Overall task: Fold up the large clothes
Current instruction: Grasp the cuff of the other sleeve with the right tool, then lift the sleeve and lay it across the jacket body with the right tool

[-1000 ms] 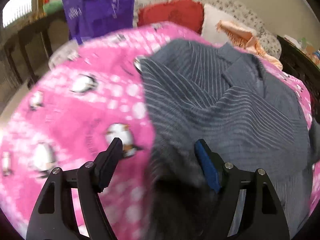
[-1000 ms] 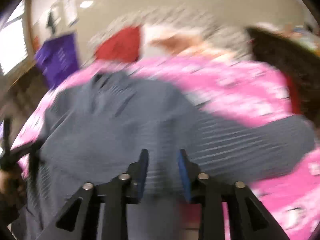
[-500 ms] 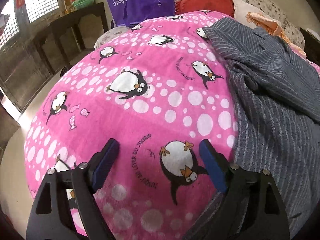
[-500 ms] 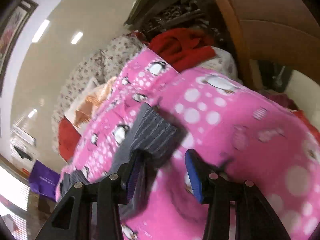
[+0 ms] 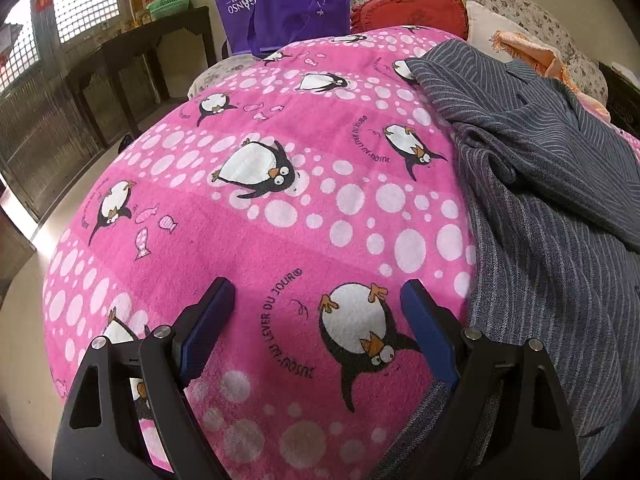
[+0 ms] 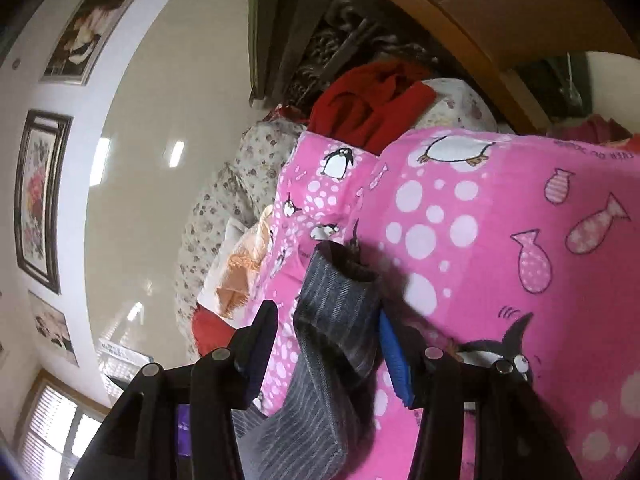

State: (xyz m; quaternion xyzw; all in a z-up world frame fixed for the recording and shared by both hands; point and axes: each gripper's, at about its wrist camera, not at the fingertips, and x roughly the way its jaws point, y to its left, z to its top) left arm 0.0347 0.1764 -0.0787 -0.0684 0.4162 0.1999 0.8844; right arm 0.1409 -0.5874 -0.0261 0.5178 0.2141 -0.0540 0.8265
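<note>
A grey striped jacket (image 5: pixel 552 184) is seen at frame right on a pink penguin blanket (image 5: pixel 260 208). The left gripper (image 5: pixel 318 332) is held spread and empty at lower centre. The jacket's sleeve (image 6: pixel 336 320) is framed between the right gripper's (image 6: pixel 328 344) spread fingers, not pinched.

Bright, even daylight; both views sharp, strong fisheye bend.
Lattice windows (image 5: pixel 60 12) glare white at left; ceiling lights (image 6: pixel 176 154) reflect softly; sleeve (image 6: pixel 336 304) casts blurred shadow on pink blanket (image 6: pixel 500 240); corners vignette black.
</note>
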